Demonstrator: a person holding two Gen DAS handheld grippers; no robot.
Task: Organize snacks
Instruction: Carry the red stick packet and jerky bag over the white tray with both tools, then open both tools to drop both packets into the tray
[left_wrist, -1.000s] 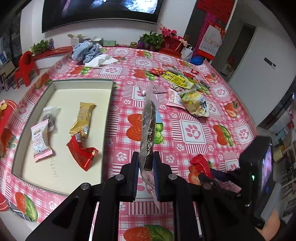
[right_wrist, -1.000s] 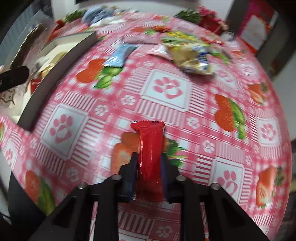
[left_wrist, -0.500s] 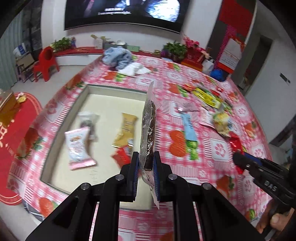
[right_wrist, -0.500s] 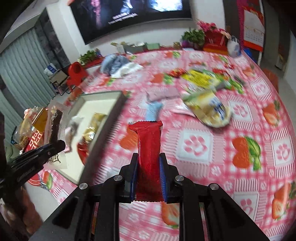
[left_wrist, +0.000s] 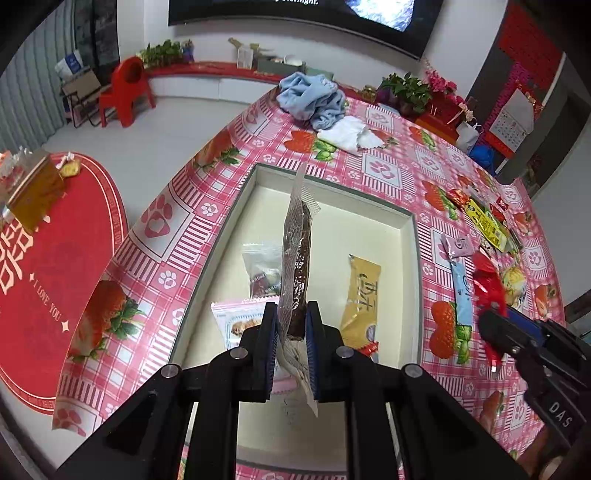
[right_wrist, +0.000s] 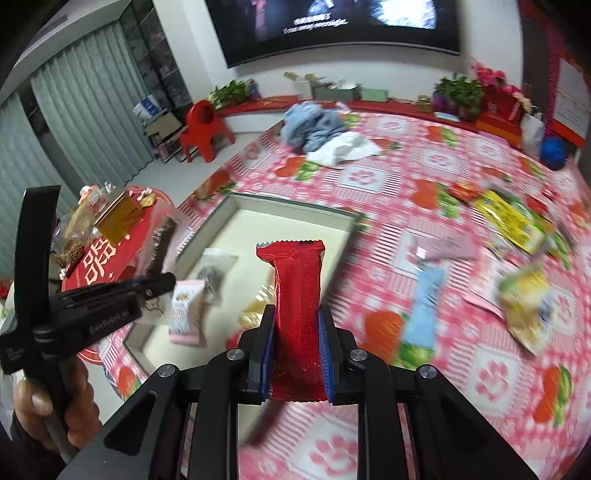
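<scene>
My left gripper (left_wrist: 290, 325) is shut on a clear packet with a dark brown snack (left_wrist: 296, 258), held upright above the cream tray (left_wrist: 413, 258). In the tray lie a gold packet (left_wrist: 360, 291), a pink-and-white packet (left_wrist: 236, 325) and a clear bag (left_wrist: 262, 269). My right gripper (right_wrist: 296, 332) is shut on a red snack bar (right_wrist: 297, 295), held upright over the tablecloth just right of the tray (right_wrist: 295, 212). The left gripper (right_wrist: 162, 282) with its brown snack shows at the left of the right wrist view. The right gripper (left_wrist: 491, 325) shows at the right of the left wrist view.
Several loose snacks lie on the pink tablecloth right of the tray: a light blue bar (right_wrist: 424, 306), a pink wrapper (right_wrist: 447, 247), a yellow-green bag (right_wrist: 528, 299), yellow packets (right_wrist: 513, 218). Blue and white cloths (left_wrist: 317, 99) sit at the far edge. A red rug (left_wrist: 48, 273) covers the floor left.
Both grippers have swung left towards the tray, each keeping its snack. The left one now hangs over the tray; the right one has risen off the tablecloth.
</scene>
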